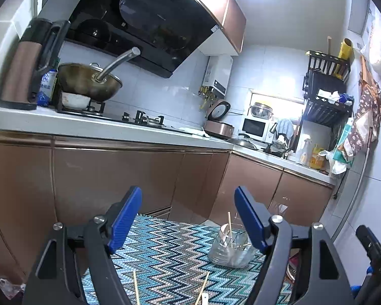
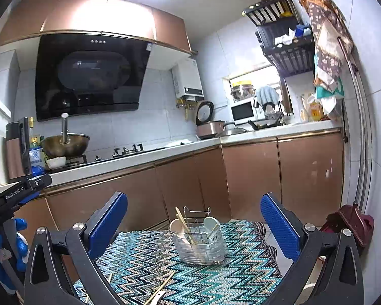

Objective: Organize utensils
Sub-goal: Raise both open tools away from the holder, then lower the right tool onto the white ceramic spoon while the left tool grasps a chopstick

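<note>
Wire caddy stands near mat's far edge.

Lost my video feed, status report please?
Both hand-held grippers, left and right, open, empty. Utensil caddy upright, partly filled. Chopsticks loose on mat. Nothing blocking.

1. A home kitchen: a black range hood hangs over a gas hob with a wok.
2. Copper-coloured cabinets, a rice cooker and a microwave line the tiled walls.
</note>
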Action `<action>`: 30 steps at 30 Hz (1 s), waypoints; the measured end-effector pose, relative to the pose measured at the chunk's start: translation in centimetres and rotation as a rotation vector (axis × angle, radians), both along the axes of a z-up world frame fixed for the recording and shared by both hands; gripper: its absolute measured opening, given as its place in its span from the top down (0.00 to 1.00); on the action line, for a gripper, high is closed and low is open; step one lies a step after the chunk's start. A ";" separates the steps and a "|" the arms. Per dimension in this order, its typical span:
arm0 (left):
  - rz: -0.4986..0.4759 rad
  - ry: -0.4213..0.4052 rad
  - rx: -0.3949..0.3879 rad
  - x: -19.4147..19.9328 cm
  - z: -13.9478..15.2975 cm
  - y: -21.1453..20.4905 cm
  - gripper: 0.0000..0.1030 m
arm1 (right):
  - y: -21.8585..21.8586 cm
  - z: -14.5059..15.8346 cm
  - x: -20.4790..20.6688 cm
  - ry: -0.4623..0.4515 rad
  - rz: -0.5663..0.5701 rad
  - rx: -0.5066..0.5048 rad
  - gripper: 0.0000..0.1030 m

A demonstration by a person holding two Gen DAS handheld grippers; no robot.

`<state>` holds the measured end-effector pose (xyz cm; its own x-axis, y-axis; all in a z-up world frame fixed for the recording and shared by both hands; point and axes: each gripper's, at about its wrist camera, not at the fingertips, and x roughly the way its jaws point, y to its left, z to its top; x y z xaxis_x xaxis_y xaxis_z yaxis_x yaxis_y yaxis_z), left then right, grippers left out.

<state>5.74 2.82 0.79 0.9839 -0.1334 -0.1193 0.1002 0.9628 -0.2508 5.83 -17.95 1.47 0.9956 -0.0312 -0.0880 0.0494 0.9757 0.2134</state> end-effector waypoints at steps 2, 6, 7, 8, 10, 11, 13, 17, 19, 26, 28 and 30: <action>0.006 -0.011 0.005 -1.2 0.3 0.5 0.27 | 0.2 0.3 -0.8 -0.013 0.009 0.002 0.00; -0.004 -0.021 -0.011 -3.9 0.7 2.0 0.26 | 0.9 1.0 -2.5 -0.034 0.033 0.009 0.00; -0.007 -0.022 -0.015 -4.2 0.8 2.1 0.25 | 1.2 1.2 -3.0 -0.040 0.044 0.010 0.00; -0.011 -0.023 -0.019 -4.7 0.9 2.5 0.23 | 1.3 1.3 -3.3 -0.043 0.051 0.010 0.00; -0.012 -0.031 -0.026 -6.0 1.0 3.2 0.21 | 1.6 1.7 -4.1 -0.053 0.068 0.011 0.00; -0.013 -0.033 -0.028 -6.3 1.1 3.3 0.20 | 1.8 1.8 -4.3 -0.057 0.077 0.013 0.00; -0.010 -0.028 -0.031 -6.9 1.1 3.9 0.20 | 2.2 2.0 -4.9 -0.060 0.098 0.016 0.00; -0.008 0.009 -0.046 -7.3 0.7 5.4 0.19 | 3.1 2.0 -5.1 -0.030 0.127 0.005 0.00; -0.017 0.034 -0.067 -7.0 0.2 6.2 0.19 | 3.6 1.7 -4.8 0.003 0.150 0.009 0.00; -0.046 0.147 -0.113 -4.7 -2.5 7.4 0.19 | 3.9 0.0 -2.6 0.116 0.217 0.046 0.00; -0.042 0.189 -0.116 -3.7 -3.6 7.5 0.19 | 3.6 -0.9 -1.7 0.156 0.232 0.068 0.00; -0.034 0.236 -0.106 -2.5 -4.8 7.4 0.19 | 3.5 -1.8 -0.7 0.199 0.238 0.083 0.00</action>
<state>3.28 10.20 -3.98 0.9253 -0.1904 -0.3281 0.0594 0.9270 -0.3704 5.11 -14.49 -0.33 0.9372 0.2158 -0.2740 -0.1291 0.9445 0.3021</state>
